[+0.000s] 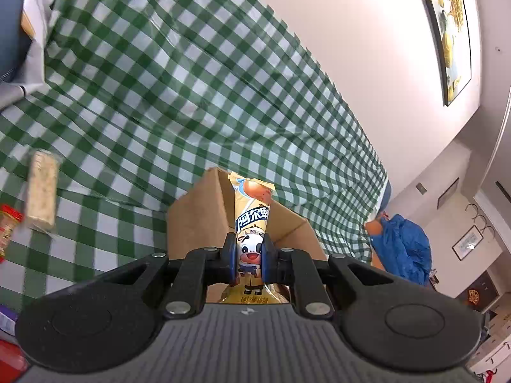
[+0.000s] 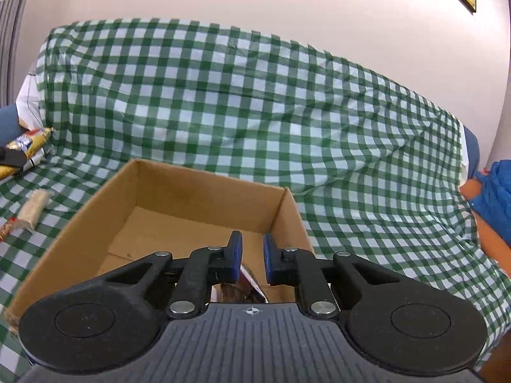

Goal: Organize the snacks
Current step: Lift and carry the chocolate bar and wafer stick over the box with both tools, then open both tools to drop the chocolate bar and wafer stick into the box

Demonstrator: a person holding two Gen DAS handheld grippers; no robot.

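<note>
Left hand-held gripper (image 1: 250, 257) pinches a candy packet (image 1: 252, 220) above the box (image 2: 204, 191), ready to drop it in, while the right hand-held gripper (image 2: 252, 257), empty and narrowly parted, hangs over a packet (image 2: 252, 284) inside.

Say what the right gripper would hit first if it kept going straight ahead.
Probably the box: the right gripper points down into its open top, so its floor or far wall comes first. Depth is unclear.

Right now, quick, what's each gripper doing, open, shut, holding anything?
Left gripper: shut on the yellow snack packet, above the cardboard box.
Right gripper: open, holding nothing, over the box.
</note>
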